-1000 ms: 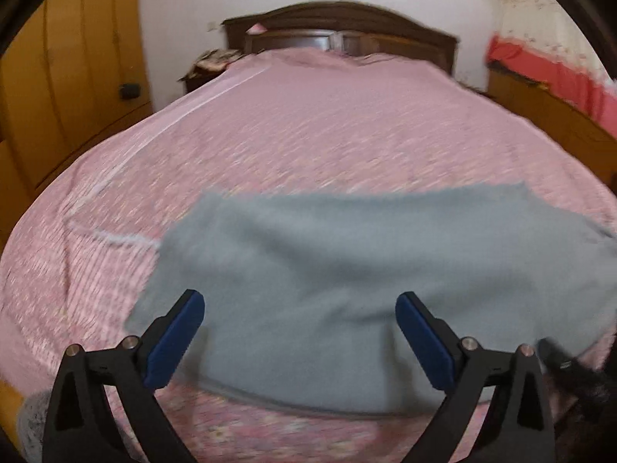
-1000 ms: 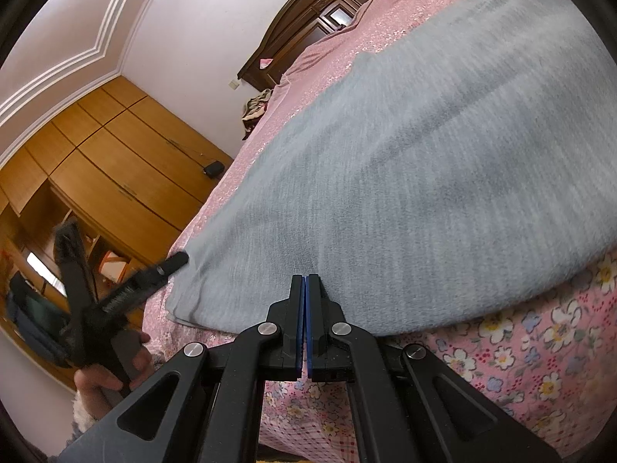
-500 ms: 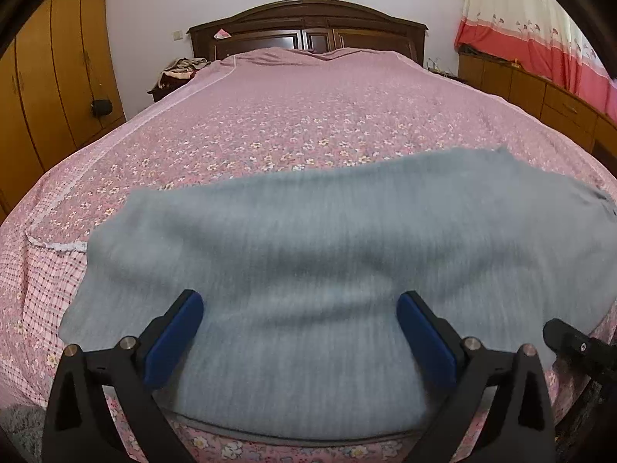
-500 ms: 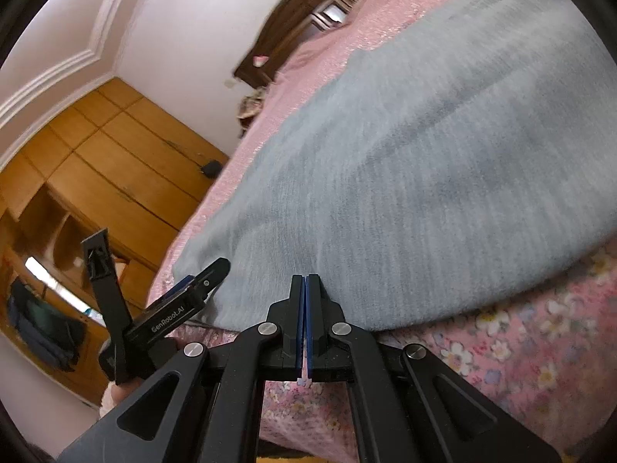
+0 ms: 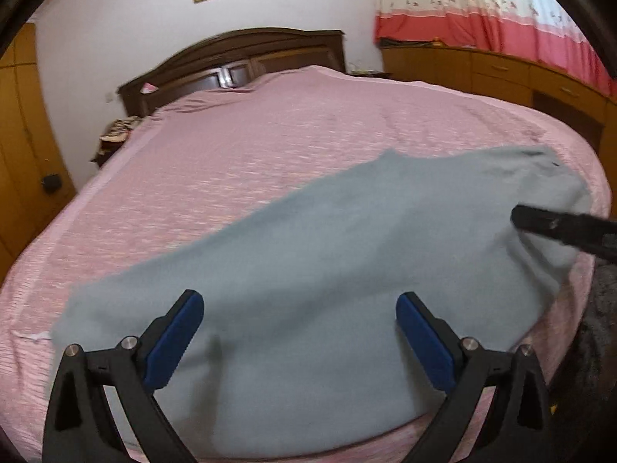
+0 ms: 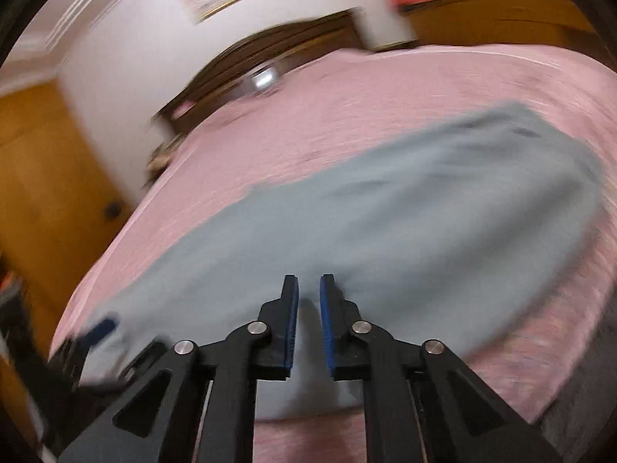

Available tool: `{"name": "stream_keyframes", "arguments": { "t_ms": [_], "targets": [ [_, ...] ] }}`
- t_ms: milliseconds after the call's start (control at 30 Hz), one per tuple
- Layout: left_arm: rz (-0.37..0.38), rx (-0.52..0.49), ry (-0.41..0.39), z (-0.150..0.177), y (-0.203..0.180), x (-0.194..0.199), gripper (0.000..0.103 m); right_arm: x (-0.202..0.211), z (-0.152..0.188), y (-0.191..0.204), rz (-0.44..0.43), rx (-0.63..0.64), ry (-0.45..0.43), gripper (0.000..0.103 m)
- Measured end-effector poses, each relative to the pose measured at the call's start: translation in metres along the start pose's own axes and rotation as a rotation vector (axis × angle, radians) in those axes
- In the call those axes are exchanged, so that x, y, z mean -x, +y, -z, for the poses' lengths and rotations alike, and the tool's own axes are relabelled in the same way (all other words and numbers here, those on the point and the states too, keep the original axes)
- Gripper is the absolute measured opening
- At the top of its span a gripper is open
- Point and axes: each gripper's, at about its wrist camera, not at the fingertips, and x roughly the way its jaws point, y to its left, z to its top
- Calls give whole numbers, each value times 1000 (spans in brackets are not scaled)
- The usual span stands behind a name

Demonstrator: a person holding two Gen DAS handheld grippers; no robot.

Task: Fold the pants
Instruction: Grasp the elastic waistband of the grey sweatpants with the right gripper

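Note:
Grey pants (image 5: 331,270) lie flat along the near edge of the pink bed, folded lengthwise, also in the right wrist view (image 6: 385,223). My left gripper (image 5: 299,332) is wide open above the pants' near part and holds nothing. My right gripper (image 6: 308,308) has its jaws a small gap apart, empty, over the pants' near edge; it shows as a black bar at the right of the left wrist view (image 5: 559,227). The right wrist view is motion-blurred.
The pink floral bedspread (image 5: 270,146) covers a large bed with a dark wooden headboard (image 5: 239,58). Wooden wardrobes (image 5: 19,135) stand to the left, low wooden cabinets (image 5: 501,77) with red-trimmed curtains to the right. A cluttered nightstand (image 5: 115,135) sits by the headboard.
My right gripper was shut at the pants' edge and has opened a little, letting go, and swung up and right. My left gripper stayed open and moved left along the pants.

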Motion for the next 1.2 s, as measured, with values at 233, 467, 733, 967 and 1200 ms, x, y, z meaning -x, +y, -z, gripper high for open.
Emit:
{"name": "stream_keyframes", "arguments": {
  "t_ms": [233, 467, 733, 967, 1200],
  "targets": [
    [27, 37, 32, 11, -11, -14, 102, 20, 4, -10, 132, -76, -61, 0],
    [68, -11, 8, 1, -19, -4, 102, 6, -19, 3, 32, -93, -32, 0],
    [70, 5, 43, 4, -25, -19, 102, 4, -16, -15, 177, -142, -10, 0],
    [63, 0, 43, 6, -26, -21, 103, 24, -41, -28, -2, -286, 137, 13],
    [79, -11, 75, 4, -25, -25, 103, 70, -100, -114, -316, -251, 161, 38]
  ]
}}
